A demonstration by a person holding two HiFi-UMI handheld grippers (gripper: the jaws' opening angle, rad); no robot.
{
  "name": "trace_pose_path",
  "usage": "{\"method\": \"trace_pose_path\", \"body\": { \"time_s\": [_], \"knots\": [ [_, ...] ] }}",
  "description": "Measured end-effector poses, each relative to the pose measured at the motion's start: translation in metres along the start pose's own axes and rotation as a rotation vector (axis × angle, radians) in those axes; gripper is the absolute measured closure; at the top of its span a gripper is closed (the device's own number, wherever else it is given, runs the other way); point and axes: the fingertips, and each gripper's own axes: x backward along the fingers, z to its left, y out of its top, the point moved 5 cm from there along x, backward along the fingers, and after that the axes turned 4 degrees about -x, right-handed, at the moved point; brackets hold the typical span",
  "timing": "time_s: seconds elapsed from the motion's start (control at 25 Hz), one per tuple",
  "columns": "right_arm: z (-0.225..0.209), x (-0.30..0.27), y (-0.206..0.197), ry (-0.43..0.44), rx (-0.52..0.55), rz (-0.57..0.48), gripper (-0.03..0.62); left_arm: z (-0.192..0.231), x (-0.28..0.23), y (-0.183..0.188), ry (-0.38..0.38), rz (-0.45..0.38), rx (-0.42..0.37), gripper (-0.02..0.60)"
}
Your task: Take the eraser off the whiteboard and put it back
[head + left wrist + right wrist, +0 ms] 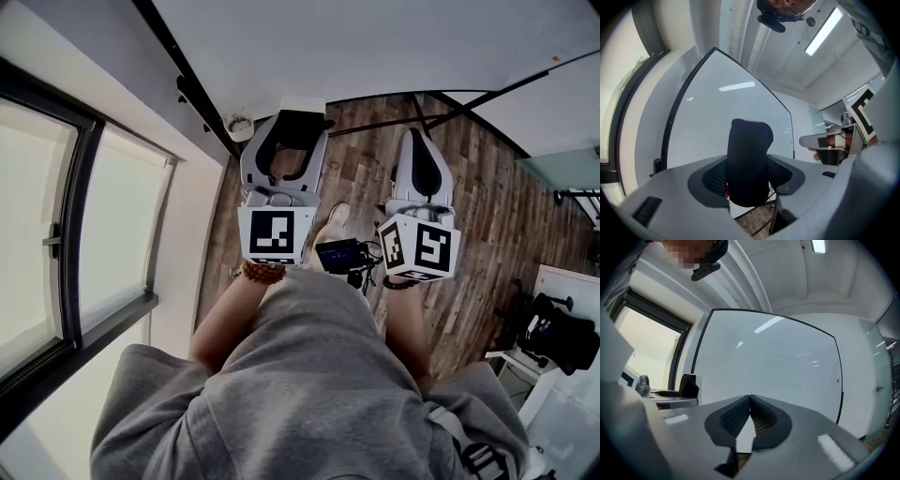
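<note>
Head view: square-marker cubes [277,234], eraser [302,127] in left gripper's [290,133] jaws

Grey sweatshirt [319,394], brown bead bracelet [262,273], possibly wooden; black-and-white marker cubes [277,234].

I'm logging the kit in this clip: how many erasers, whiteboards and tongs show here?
eraser: 1
whiteboard: 1
tongs: 2 (left tongs, right tongs)
Total: 4
</note>
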Motion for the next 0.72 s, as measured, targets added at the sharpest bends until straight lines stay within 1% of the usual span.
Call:
{"method": "trace_pose_path", "body": {
  "time_s": [0.32, 0.52, 0.72],
  "knots": [
    [0.018, 0.015, -0.003, 0.027, 0.002, -0.004, 0.580, 0.002, 0.025, -0.003, 0.018, 0.000, -0.005, 0.347],
    [0.032, 0.019, -0.003, 0.067, 0.032, -0.002, 0.580, 0.008, 0.040, -0.004, 0.061, 0.003, -0.013, 0.347],
    [0.042, 0.011, -0.002, 0.120, 0.035, 0.001, 0.580, 0.016, 0.047, -0.001, 0.111, 0.009, -0.009, 0.347]
  ]
}}
